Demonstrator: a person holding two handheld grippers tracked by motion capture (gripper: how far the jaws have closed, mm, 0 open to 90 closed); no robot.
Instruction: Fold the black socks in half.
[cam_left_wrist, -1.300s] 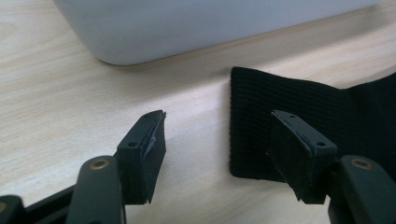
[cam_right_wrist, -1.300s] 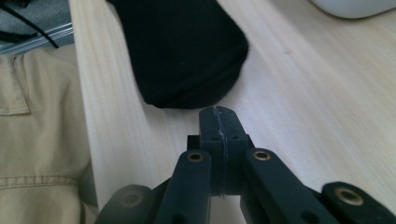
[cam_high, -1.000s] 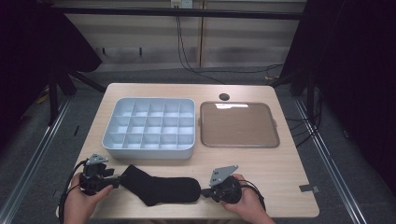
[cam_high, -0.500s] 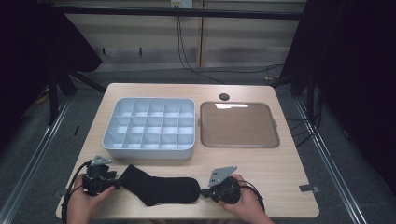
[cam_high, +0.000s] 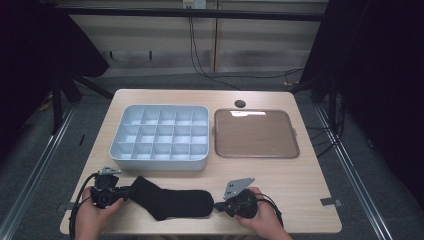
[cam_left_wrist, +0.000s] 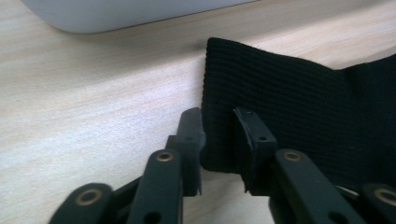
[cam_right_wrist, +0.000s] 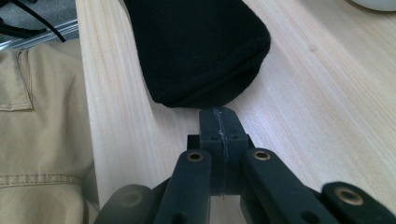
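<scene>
sock (cam_high: 170, 201): flat by the counter's near edge, long axis along that edge
left gripper (cam_left_wrist: 218, 135): fingers have just been closing, now pinching cuff
right gripper (cam_right_wrist: 218, 122): fingers clenched, empty, just off toe

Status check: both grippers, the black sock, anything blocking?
Left gripper just closing on sock cuff. Right gripper shut, empty, at sock's toe. Sock flat on table. Nothing blocking.
</scene>
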